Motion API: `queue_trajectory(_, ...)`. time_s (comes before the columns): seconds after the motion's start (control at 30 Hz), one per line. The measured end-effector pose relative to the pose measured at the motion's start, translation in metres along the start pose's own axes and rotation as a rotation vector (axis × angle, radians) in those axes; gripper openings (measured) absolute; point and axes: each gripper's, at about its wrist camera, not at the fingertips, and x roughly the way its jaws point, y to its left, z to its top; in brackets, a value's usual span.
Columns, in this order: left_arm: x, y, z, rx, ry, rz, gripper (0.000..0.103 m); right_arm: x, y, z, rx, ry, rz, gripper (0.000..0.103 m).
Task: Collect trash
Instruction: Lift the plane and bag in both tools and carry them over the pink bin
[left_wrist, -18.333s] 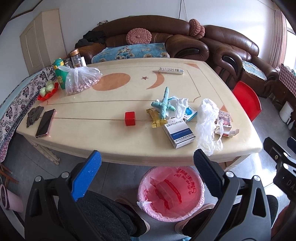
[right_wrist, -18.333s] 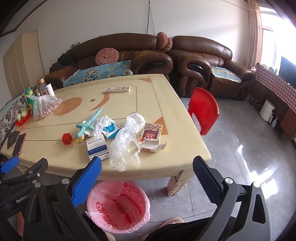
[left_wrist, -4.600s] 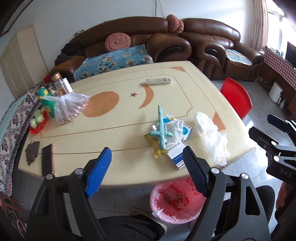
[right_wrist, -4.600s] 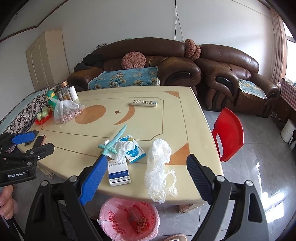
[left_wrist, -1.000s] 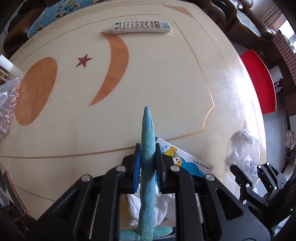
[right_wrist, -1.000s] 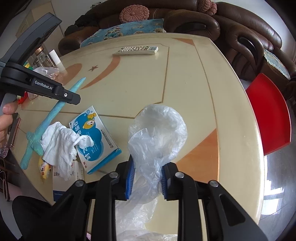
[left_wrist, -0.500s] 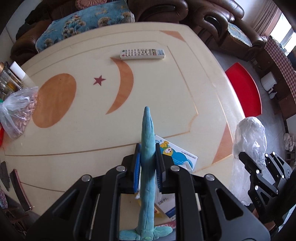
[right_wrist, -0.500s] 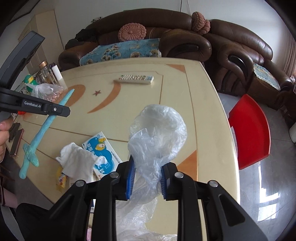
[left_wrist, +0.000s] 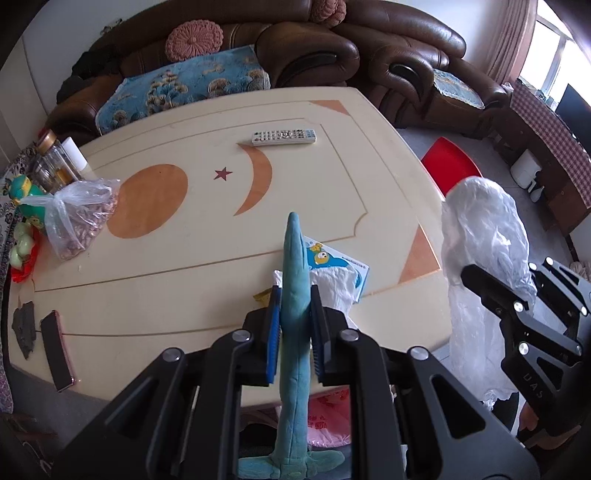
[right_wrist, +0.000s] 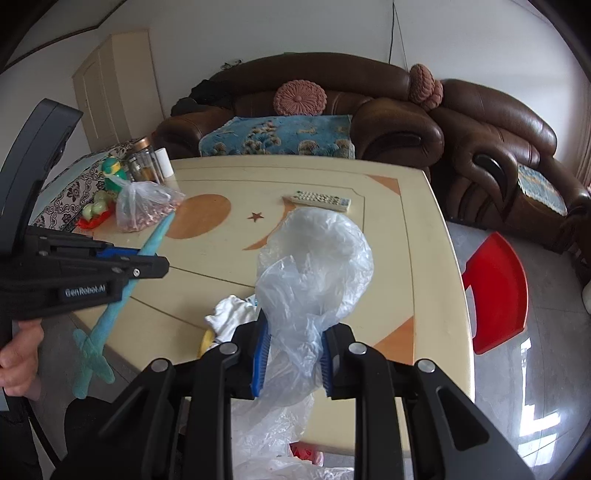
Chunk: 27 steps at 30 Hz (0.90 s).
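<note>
My left gripper (left_wrist: 294, 295) is shut on a long teal toy sword (left_wrist: 294, 266), held above the near edge of the cream table (left_wrist: 303, 184); in the right wrist view that sword (right_wrist: 110, 310) hangs from the left gripper (right_wrist: 144, 258). My right gripper (right_wrist: 293, 332) is shut on a crumpled clear plastic bag (right_wrist: 314, 266), lifted off the table; the bag (left_wrist: 484, 251) shows at right in the left wrist view. A pink-lined trash bin (left_wrist: 328, 421) sits on the floor below the table edge. A white tissue (left_wrist: 332, 288), a blue-and-white box (left_wrist: 332, 260) and a yellow wrapper (right_wrist: 206, 341) lie on the table.
A remote (left_wrist: 284, 136) lies at the far side. A bag of nuts (left_wrist: 85, 218), jars (left_wrist: 55, 162) and fruit stand at the left edge, a phone (left_wrist: 57, 349) near the front left. A red chair (right_wrist: 496, 291) stands right of the table, brown sofas behind.
Both grippers have risen and drawn back from the table, the left carrying the sword and the right carrying the plastic bag. More of the room and the table now shows.
</note>
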Motion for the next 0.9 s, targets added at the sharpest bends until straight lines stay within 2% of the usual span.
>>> queue_trajectory(0.23,-0.031,-0.008,-0.039,0.0,-0.066,0.02,0.016,-0.04,0.02,-0.014,-0.017,-0.034,0.012,0.023)
queue_trajectory(0.53,-0.043,-0.02,-0.085,-0.017,-0.086,-0.004,0.016,-0.08,0.037,-0.04,-0.037,-0.066,0.03,0.023)
queue_trajectory(0.9,-0.044,-0.04,-0.127,0.008,-0.093,-0.012,0.016,-0.097,0.048,-0.067,-0.044,-0.075,0.046,0.023)
